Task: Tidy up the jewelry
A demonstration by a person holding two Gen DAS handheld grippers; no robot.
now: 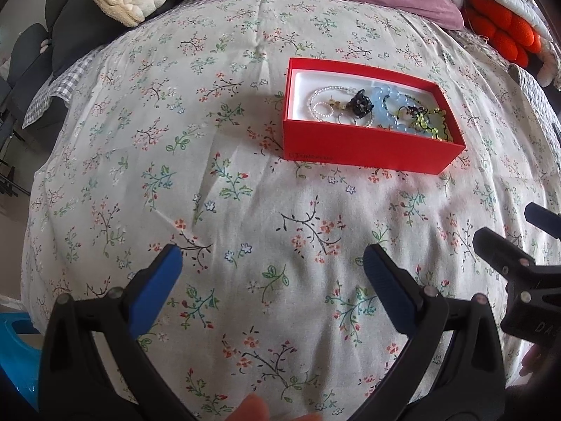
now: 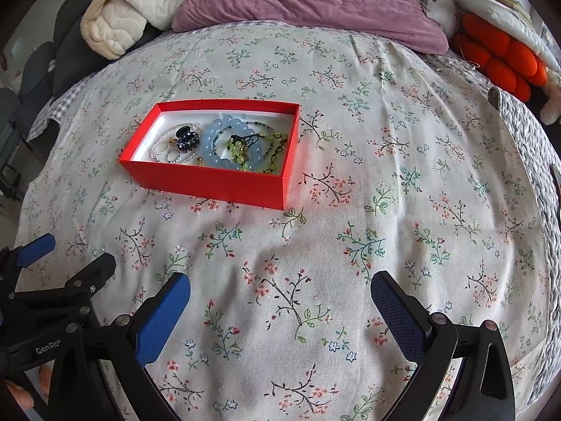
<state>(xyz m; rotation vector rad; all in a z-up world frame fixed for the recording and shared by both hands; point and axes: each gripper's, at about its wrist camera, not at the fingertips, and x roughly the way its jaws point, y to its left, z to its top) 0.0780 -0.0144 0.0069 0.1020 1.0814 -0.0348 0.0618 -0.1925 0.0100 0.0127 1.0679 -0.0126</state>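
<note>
Your left gripper (image 1: 271,259) and right gripper (image 2: 280,284) both hover low over the near part of the bed (image 2: 403,210), jaws spread wide, nothing between the pads. They sit side by side, close together; each shows at the edge of the other's view. Bare flowered bedspread (image 1: 245,189) runs from the fingertips up to the box, and more open cloth lies to the right of the box in the right wrist view.

Far edge of the bed is crowded: purple pillow (image 2: 308,3), cream quilted blanket (image 2: 115,24) at the far left, orange knitted cushion (image 2: 501,59) at the far right corner. Left edge drops off toward dark chairs (image 1: 31,56). A blue plastic thing (image 1: 17,343) shows off the near left corner.

Red box (image 1: 364,147), lid off, sits mid-bed, ahead of both grippers, skewed to the bed edges. Inside on a white liner: pale blue bead bracelet (image 2: 224,140), pearl strand (image 2: 164,147), dark hair claw (image 2: 187,138), green beaded chain (image 2: 252,151), all heaped and touching. Small rings or earrings among them, too small to tell apart.
</note>
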